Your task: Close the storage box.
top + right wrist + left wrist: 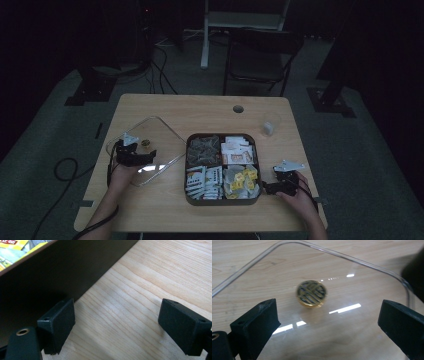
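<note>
A clear lid with a round gold knob lies flat on the table, left of a dark brown four-part snack box. My left gripper hovers open over the lid. In the left gripper view the knob sits ahead, between the spread jaws, untouched by either. My right gripper rests open on the table at the box's right side. In the right gripper view the box wall stands just beyond the left jaw, with bare wood between the jaws.
The box holds dark packets, white and orange sachets, white packets and yellow sweets. A small clear cup stands behind the box near a cable hole. A chair stands beyond the table.
</note>
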`<state>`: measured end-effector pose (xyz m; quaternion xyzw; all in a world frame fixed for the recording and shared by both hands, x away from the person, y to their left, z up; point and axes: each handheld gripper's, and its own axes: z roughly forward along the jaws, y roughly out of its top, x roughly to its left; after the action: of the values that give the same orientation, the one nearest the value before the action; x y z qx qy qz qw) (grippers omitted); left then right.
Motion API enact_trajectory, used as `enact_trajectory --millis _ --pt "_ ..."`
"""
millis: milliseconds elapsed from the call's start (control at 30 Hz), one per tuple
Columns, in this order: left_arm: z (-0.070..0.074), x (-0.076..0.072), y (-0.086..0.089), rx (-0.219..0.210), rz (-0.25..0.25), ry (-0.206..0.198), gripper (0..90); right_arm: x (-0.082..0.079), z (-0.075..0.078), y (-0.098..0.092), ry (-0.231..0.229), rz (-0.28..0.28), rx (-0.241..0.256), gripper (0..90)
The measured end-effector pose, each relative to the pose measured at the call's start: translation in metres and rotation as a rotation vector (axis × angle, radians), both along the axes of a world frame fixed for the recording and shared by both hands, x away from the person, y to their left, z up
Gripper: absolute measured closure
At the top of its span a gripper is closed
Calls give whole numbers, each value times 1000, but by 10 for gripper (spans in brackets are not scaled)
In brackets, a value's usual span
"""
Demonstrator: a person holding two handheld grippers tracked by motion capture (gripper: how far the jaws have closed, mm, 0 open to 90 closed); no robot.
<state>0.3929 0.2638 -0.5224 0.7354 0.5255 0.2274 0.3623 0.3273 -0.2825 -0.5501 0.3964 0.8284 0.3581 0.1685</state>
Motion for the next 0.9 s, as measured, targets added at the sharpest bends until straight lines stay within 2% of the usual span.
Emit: enact_trajectory --millis 167,200,267,333,500,533,733,900 --pt "-1 10 0 18 32 4 77 0 0 0 0 0 0 135" --pt "-1 11 -1 21 37 0 141 0 0 0 0 0 0 135" --pt "-3 15 -1 28 38 13 174 0 0 0 0 0 0 135" --pt "-5 19 -1 26 35 21 257 0 0 0 0 0 0 135" --pt "-9 25 -1 -7 23 28 401 0 0 0 0 0 0 136" --pt "-9 25 -1 0 22 29 429 0 0 0 0 0 0 135" --pt "-10 29 -3 5 28 32 528 0 0 0 0 0 0 135" --pt "-12 29 -2 24 30 28 583 0 0 0 0 0 0 135"
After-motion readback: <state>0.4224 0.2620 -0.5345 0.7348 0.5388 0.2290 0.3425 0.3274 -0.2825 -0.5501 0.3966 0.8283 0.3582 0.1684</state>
